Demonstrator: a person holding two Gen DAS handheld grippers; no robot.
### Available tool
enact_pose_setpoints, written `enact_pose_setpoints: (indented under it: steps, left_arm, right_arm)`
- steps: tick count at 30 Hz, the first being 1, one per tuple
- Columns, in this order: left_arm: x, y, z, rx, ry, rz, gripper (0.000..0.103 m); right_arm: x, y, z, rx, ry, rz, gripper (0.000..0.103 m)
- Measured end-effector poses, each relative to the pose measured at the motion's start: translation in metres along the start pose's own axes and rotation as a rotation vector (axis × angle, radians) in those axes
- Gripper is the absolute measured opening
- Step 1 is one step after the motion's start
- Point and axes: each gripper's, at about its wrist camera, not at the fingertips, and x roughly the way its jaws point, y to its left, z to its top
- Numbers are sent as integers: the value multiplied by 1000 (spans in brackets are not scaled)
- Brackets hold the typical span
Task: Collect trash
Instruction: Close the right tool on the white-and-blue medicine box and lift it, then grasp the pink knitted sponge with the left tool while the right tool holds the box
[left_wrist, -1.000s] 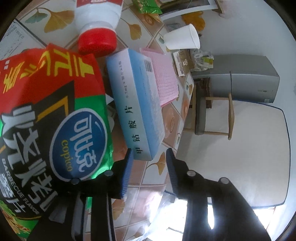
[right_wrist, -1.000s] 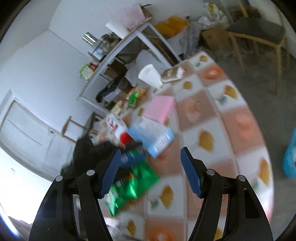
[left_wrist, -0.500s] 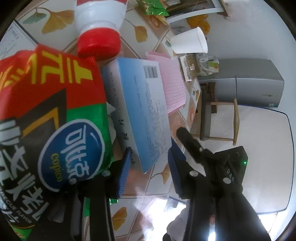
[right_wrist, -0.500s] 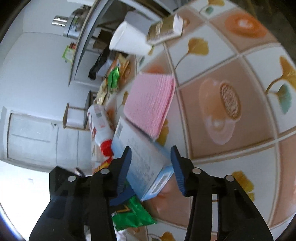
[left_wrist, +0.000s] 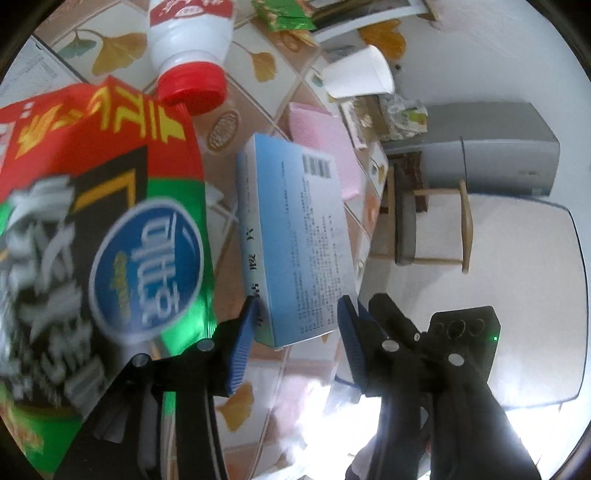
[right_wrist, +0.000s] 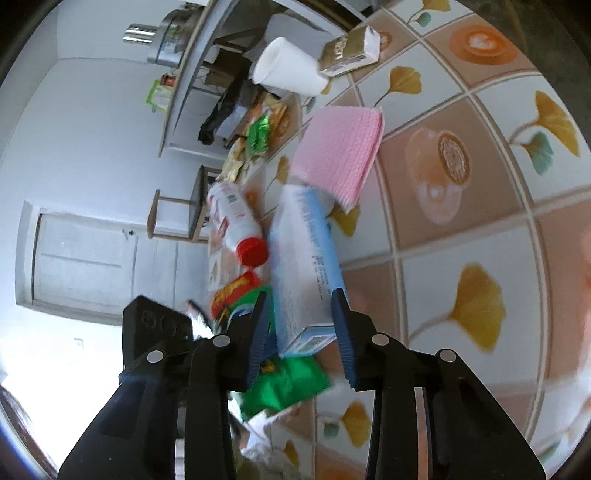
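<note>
The right gripper (right_wrist: 301, 332) has its blue fingers (right_wrist: 341, 332) on either side of the near end of the one blue-and-white box (right_wrist: 304, 266), and they are closing on it; whether the pads already press it cannot be told. The left gripper (left_wrist: 295, 343) brackets that same box (left_wrist: 295, 243) from the opposite side, its fingers (left_wrist: 242, 350) opening, the box's lower corner lying between them without clear pressure. The box lies tilted on the tiled counter (right_wrist: 461, 221), its far end resting against one folded pink cloth (right_wrist: 340, 147). Just beside it, crowding the left gripper's side, is one red-and-green snack bag (left_wrist: 103, 229), blurred and very close to the lens, and one white bottle (right_wrist: 232, 221) with a red cap lies on its side behind the bag. Farther along the counter are one white paper cup (right_wrist: 288, 70) tipped over, one small gold-and-white packet (right_wrist: 349, 51) touching it, and a loose heap of green and yellow wrappers (right_wrist: 258, 133). One wooden chair (left_wrist: 432, 225) stands beyond the counter's edge.
</note>
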Motion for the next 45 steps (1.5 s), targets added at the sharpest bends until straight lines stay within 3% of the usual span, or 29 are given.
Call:
enact_pose_setpoints:
  steps: [8, 12, 16, 23, 29, 32, 34, 38, 40, 42, 45]
  left_arm:
    - [-5, -22, -58, 221, 169, -24, 44]
    - [6, -20, -84, 319, 255, -2, 49]
    - [-5, -19, -83, 366, 207, 21, 51]
    - [-45, -30, -50, 449, 36, 71, 56]
    - [-60, -65, -7, 582, 48, 157, 67]
    - [-57, -89, 17, 734, 86, 219, 77]
    - [-41, -104, 30, 880, 105, 286, 78]
    - [-9, -117, 49, 1182, 72, 396, 78]
    - [8, -120, 50, 1400, 18, 459, 78]
    - [24, -123, 58, 1532, 42, 443, 78]
    - [46, -135, 88, 1485, 112, 358, 78]
  right_arm:
    - [-47, -17, -72, 54, -37, -47, 34]
    - [-63, -33, -108, 81, -98, -129, 39]
    - [-67, -31, -121, 45, -172, -243, 49]
    - [-46, 5, -121, -164, -205, -403, 62]
    - [-24, 28, -122, -325, -198, -544, 76]
    - [-15, 31, -121, -355, -182, -579, 77]
    - [-10, 31, -121, -362, -169, -588, 77]
    - [-4, 30, -118, -374, -152, -613, 77]
    - [-4, 31, -117, -378, -148, -612, 77]
    - [-5, 31, -115, -377, -141, -592, 77]
    - [-6, 30, -113, -369, -134, -578, 77]
